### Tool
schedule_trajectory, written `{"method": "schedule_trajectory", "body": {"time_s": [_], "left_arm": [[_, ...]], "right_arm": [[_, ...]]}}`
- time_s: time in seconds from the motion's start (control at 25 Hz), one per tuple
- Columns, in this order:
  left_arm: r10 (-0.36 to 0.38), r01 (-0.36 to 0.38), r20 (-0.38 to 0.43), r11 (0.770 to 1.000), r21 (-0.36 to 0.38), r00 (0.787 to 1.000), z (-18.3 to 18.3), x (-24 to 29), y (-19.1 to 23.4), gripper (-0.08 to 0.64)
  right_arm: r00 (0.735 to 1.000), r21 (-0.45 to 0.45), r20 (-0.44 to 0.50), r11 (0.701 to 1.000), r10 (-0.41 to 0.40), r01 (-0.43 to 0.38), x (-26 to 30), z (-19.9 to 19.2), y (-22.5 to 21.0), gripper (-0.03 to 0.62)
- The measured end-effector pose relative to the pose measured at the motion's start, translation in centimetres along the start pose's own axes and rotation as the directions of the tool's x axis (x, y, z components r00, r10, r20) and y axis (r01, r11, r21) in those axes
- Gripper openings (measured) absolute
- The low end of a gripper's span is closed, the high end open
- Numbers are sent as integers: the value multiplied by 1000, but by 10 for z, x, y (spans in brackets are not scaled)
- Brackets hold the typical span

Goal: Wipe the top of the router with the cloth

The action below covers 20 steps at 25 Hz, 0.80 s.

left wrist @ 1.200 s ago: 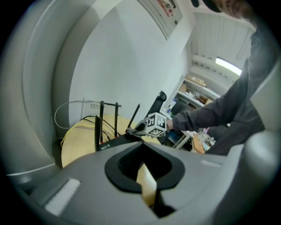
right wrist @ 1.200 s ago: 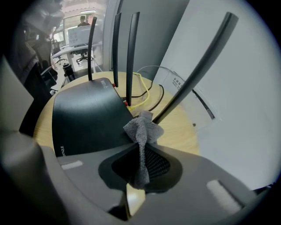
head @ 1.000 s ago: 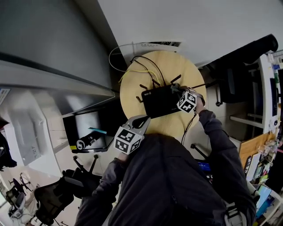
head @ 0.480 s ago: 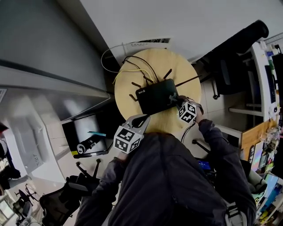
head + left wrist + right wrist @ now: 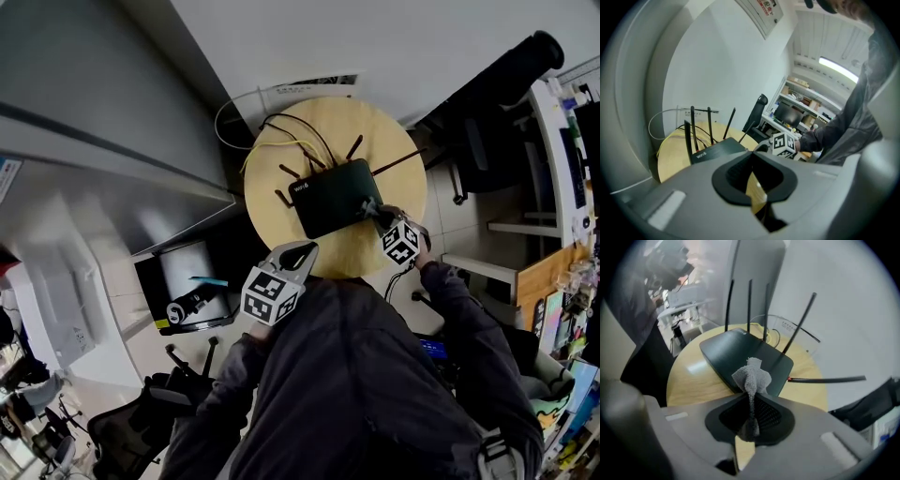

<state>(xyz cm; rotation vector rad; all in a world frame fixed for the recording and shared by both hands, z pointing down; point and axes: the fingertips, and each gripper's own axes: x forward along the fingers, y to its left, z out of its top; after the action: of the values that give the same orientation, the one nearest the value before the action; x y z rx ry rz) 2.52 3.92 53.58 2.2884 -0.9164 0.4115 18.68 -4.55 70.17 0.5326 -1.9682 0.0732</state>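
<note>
while the cloth [image 5: 751, 377] sits pinched in my right tongs [image 5: 750, 420], step: wiping the top, by my read at or near the start of a stroke
right tongs: pressed together on the grey cloth, a bunched tuft sticking out past the tips
left tongs [image 5: 752, 180]: pressed together, nothing between them, held back at the near left edge of the table [image 5: 361, 258], apart from the router [image 5: 333, 197]
router: black flat box about mid table, lying flat, antennas [image 5: 750, 305] up along its far side, one lying out to the right
cloth position: over the router's near right corner; can't tell if it is pressing on the top or just above it
cables [image 5: 281, 131]: black and yellow, running off the far left of the router over the table edge
done so far: can't judge from the surface, the top looks plain dark everywhere
next move needs: tuft down flat on the top, then a drag across toward the far left, stopping short of the antennas
risk: the router looks light, so a hard push may slide it or tug the cables; my left tongs could steady the near left edge
grip note: only a small tuft shows, so several passes are likely
</note>
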Motion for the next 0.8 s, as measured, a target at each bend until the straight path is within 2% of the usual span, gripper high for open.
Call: {"method": "schedule_trajectory", "body": {"time_s": [0.08, 0.2, 0.32, 0.4, 0.48, 0.64, 0.8], "left_arm": [[5, -5, -2, 1000, -1, 1000, -3, -4, 1, 0], [7, -7, -5, 1000, -1, 1000, -6, -10, 2, 0], [0, 0, -18, 1000, 8, 1000, -10, -12, 0, 0], [-4, 5, -28, 1000, 18, 1000, -12, -13, -3, 0], [-5, 6, -38, 1000, 27, 999, -15, -16, -4, 0], [4, -2, -51, 999, 35, 999, -18, -23, -3, 0], [21, -19, -56, 999, 32, 998, -24, -32, 1, 0]], "right_arm": [[999, 188, 35, 982, -40, 33, -6, -3, -1, 28], [994, 428, 5, 899, -105, 93, -8, -28, -5, 28], [991, 550, -77, 824, -114, 137, 1, -58, -5, 28], [989, 588, -98, 796, -108, 145, 7, -64, -6, 28], [991, 592, -94, 795, -100, 136, 14, -59, -2, 28], [994, 554, -73, 825, -82, 109, 27, -37, 13, 28], [999, 505, -36, 862, -35, 48, 34, -6, 42, 28]]}}
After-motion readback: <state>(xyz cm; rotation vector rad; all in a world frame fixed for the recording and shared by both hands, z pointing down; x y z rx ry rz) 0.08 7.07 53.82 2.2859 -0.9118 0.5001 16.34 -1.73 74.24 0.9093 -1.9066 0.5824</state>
